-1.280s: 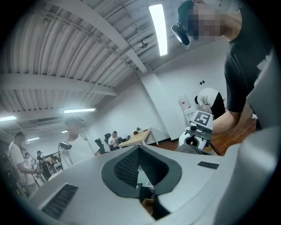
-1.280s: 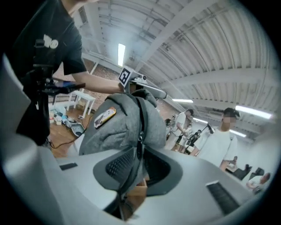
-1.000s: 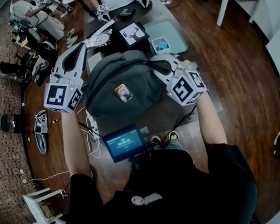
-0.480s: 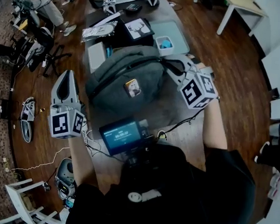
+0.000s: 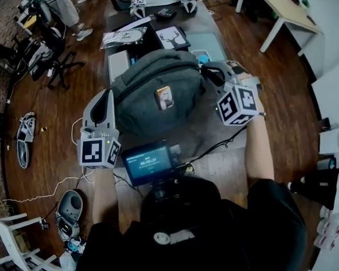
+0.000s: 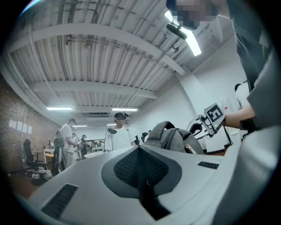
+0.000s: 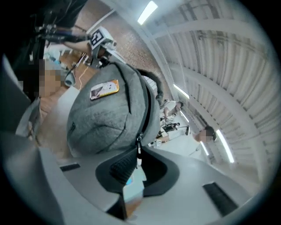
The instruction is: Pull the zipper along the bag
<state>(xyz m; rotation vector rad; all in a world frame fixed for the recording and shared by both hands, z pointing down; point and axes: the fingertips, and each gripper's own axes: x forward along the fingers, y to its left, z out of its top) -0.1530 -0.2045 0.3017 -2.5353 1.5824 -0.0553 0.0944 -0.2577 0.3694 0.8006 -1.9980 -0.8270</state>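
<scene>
At frame right, the right gripper [image 7: 137,163] – jaws just eased narrowly apart – straddles the zipper pull [image 7: 138,148] on the bag [image 5: 149,96]; left gripper [image 5: 107,97] (lower left) closed, empty.

Left gripper [image 5: 107,96] is held level, jaws closed on nothing. Right gripper [image 5: 208,72] is tilted downward; its jaws have just been opening, with the zipper pull [image 7: 138,148] seen loose between them.

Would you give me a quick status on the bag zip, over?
Left gripper shut, empty, beside the bag. Right gripper jaws just opening, zipper pull between them, not pinched. Nothing seen across the zip ahead.
</scene>
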